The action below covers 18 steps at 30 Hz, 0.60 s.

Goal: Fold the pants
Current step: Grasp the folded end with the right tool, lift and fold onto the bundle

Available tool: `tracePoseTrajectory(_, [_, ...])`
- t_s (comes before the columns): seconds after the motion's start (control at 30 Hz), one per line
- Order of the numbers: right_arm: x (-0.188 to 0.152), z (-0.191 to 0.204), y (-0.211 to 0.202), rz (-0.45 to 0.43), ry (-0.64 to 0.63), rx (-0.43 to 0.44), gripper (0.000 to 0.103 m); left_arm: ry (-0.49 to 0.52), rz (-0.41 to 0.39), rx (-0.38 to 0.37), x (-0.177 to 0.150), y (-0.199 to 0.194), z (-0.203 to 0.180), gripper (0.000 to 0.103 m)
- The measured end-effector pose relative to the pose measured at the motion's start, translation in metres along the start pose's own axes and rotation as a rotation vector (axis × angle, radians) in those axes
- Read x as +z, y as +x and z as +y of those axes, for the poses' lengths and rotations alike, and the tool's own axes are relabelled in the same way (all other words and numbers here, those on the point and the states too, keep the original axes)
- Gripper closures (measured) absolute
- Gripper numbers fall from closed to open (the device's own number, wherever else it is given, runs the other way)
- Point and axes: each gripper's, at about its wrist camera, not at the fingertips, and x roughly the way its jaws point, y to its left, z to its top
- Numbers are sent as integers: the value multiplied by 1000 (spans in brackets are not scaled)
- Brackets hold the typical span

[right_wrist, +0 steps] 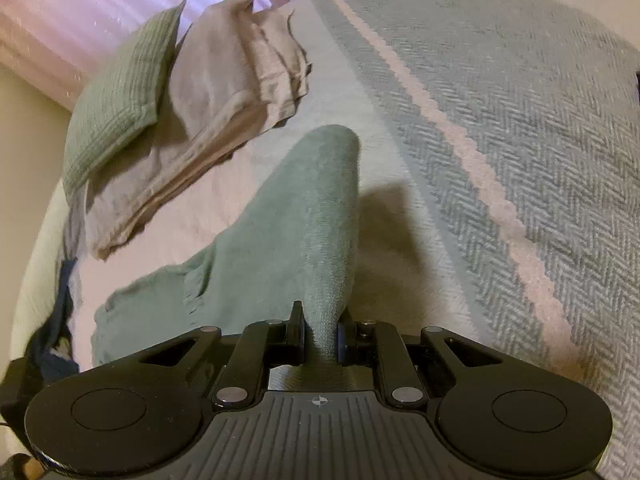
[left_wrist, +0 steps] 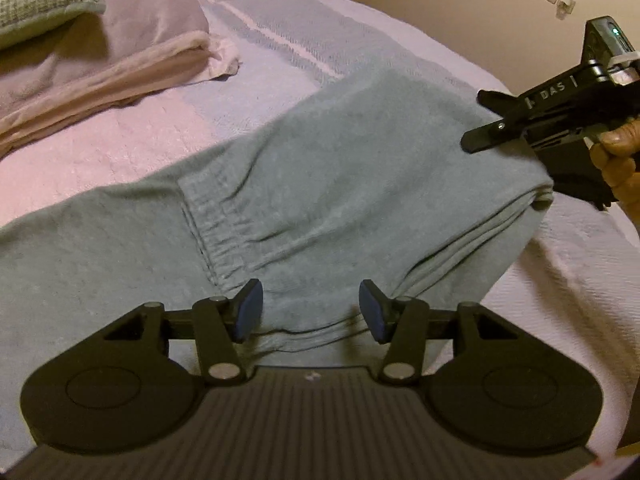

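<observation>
From the left wrist view, the pants point(left_wrist: 320, 184) are lying across the bed point(left_wrist: 560, 280) as a long grey-green band, their long axis running from the near left up toward the far right. An elastic cuff or waistband seam is showing at the near left of the cloth, and stacked folded edges are showing along the right side. The left tongs point(left_wrist: 311, 312) are hanging released just over the near edge of the cloth, the blue pads point(left_wrist: 248, 310) standing apart with fabric below them but nothing pinched between. At the far right, the right tongs point(left_wrist: 476, 124) are reaching in over the far end of the pants, carried by the person's hand point(left_wrist: 616, 160); from here the grip itself is hard to read.

From the right wrist view, the right tongs point(right_wrist: 320, 336) are clenching a bunched end of the pants point(right_wrist: 304, 220), the cloth rising as a taut ridge from the bed point(right_wrist: 520, 120) straight into the jaws. The rest of the garment is trailing away to the far and left, toward a green pillow point(right_wrist: 116, 96) and a pile of beige linen point(right_wrist: 224, 92) lying well apart from it.

In my judgement the coming fold is turning on that long axis: the right hand is already gripping the far end, and the left tongs are nearer the near end, so the lifted end is likely travelling along the length toward them.
</observation>
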Motion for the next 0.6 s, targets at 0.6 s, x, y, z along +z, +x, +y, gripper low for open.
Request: tracePoseTrajectory(0.6, [-138,447,145,-104,-786,-364,91,-264,-148,227,-110,-227,203,52])
